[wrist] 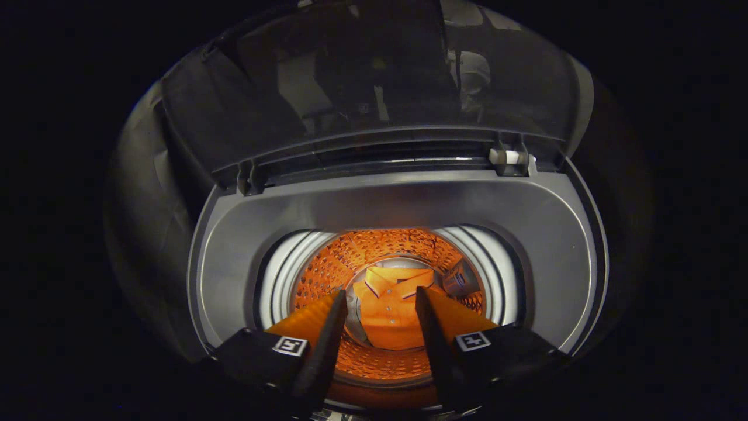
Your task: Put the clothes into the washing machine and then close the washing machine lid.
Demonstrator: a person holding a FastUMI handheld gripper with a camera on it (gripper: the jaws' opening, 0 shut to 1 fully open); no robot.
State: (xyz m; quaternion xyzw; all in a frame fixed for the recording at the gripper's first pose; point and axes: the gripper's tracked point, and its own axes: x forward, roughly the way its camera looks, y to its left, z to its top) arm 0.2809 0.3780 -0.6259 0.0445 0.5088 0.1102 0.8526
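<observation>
So, top-loader view, gripper [381, 298] looking straight down into one washing machine [234, 257]. Left to right: grey top deck wraps the opening on the left, then the pale inner ring [279, 280] of the tub mouth, then the perforated drum [327, 263]. One garment in there: a collared shirt [388, 313] lying flat on the drum floor, collar toward the far side, dark trim on the collar edges. It sits beyond the fingertips, seen through the gap between the two fingers. Gripper is spread wide, nothing between the fingers, neither one touching the shirt. Two fingers, each with one square marker tag near its base. Right of the shirt, one dark grey block [461, 279] on the drum wall; cannot tell what it is. One lid [374, 76], dark and see-through, standing raised behind the opening. Two hinge mounts at its base: left hinge [245, 178] dark, right hinge [511, 156] with a white piece on it. Scene is dim overall.
</observation>
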